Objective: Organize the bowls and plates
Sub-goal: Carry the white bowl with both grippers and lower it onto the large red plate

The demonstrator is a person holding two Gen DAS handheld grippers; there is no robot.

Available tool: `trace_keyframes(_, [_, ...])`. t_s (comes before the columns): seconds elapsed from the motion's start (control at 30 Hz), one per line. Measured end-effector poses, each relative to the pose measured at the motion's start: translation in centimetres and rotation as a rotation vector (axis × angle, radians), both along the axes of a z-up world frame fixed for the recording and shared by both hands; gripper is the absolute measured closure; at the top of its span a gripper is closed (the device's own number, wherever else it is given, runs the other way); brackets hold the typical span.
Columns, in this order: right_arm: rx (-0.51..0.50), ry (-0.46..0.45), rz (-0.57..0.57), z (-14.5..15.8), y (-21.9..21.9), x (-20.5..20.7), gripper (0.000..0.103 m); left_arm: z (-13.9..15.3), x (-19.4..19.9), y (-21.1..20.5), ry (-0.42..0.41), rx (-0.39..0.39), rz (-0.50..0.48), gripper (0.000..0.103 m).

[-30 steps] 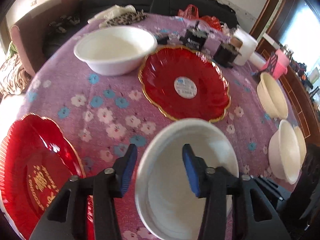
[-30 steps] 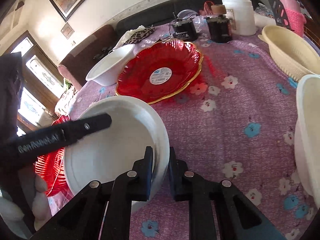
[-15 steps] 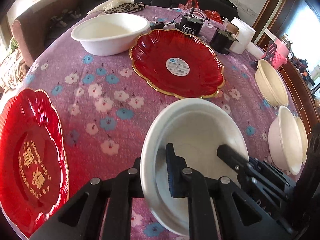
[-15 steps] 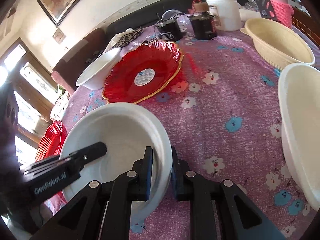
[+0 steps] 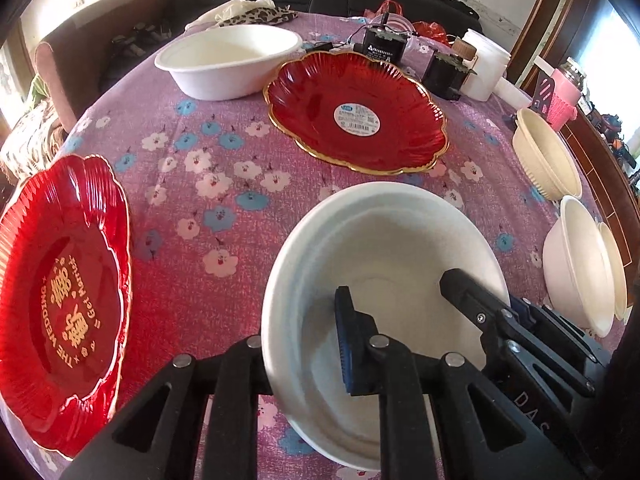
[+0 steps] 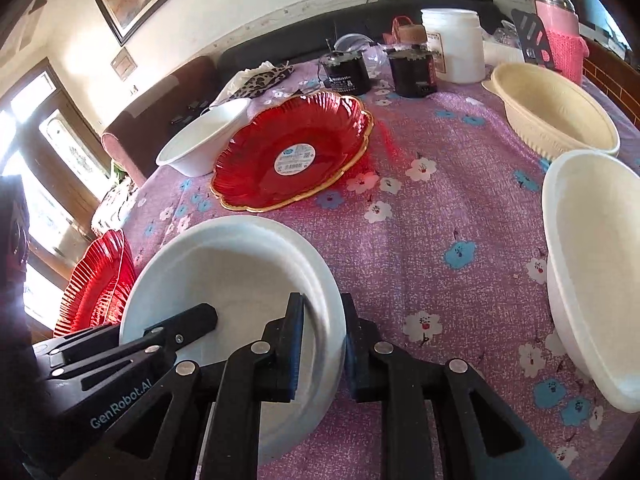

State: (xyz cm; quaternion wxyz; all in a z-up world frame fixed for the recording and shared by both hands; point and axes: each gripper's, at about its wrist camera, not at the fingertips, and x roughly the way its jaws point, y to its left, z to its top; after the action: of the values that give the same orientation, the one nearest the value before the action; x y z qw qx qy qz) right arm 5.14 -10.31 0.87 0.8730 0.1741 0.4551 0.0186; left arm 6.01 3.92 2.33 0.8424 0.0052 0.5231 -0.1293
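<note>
A white bowl point(image 5: 384, 240) point(image 6: 240, 264) is at the near edge of the purple flowered table, held by both grippers. My left gripper point(image 5: 308, 344) is shut on its left rim, one finger inside and one outside. My right gripper point(image 6: 322, 344) is shut on its right rim the same way. A red gold-edged plate point(image 5: 356, 112) point(image 6: 292, 156) lies at mid table, with a white bowl point(image 5: 228, 60) point(image 6: 200, 140) behind it to the left. A second red plate with gold lettering point(image 5: 60, 300) point(image 6: 96, 280) lies at the near left.
Cream ribbed bowl point(image 5: 548, 156) point(image 6: 552, 112) and nested white bowls point(image 5: 580, 268) point(image 6: 592, 256) stand at the right. Two black boxes point(image 6: 412, 70), a white jar point(image 6: 454, 46) and a pink-sleeved jar point(image 6: 560, 24) stand at the far edge. A sofa lies beyond.
My left gripper went from open around the white bowl's rim to shut on it. The views shifted slightly; the right gripper stayed shut on the rim.
</note>
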Motion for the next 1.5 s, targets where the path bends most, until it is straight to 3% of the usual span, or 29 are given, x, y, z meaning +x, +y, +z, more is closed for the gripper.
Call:
trace_keyframes(0.17, [0.004, 0.028, 0.004, -0.3, -0.1, 0.0, 0.082, 0.2, -0.3, -0.3, -0.027, 0.017, -0.010, 0.088])
trace_keyframes(0.33, [-0.026, 0.009, 0.002, 0.0, 0.2, -0.3, 0.080, 0.3, -1.0, 0.2, -0.025, -0.025, 0.016, 0.088])
trace_keyframes(0.77, [0.024, -0.169, 0.052, 3.0, 1.8, -2.4, 0.082, 2.8, -4.7, 4.2, -0.092, -0.180, 0.160, 0.088])
trace_keyframes(0.97, [0.005, -0.259, 0.076, 6.2, 4.6, -4.4, 0.082, 6.0, -6.3, 6.6, -0.193, -0.194, 0.207, 0.088])
trace_keyframes(1.17, [-0.018, -0.281, 0.143, 8.6, 8.6, -4.2, 0.082, 8.6, -7.7, 10.5, -0.316, -0.176, 0.281, 0.086])
trace_keyframes(1.5, [-0.056, -0.252, 0.261, 8.6, 16.5, -1.8, 0.082, 7.0, -6.3, 18.4, -0.291, -0.225, 0.424, 0.086])
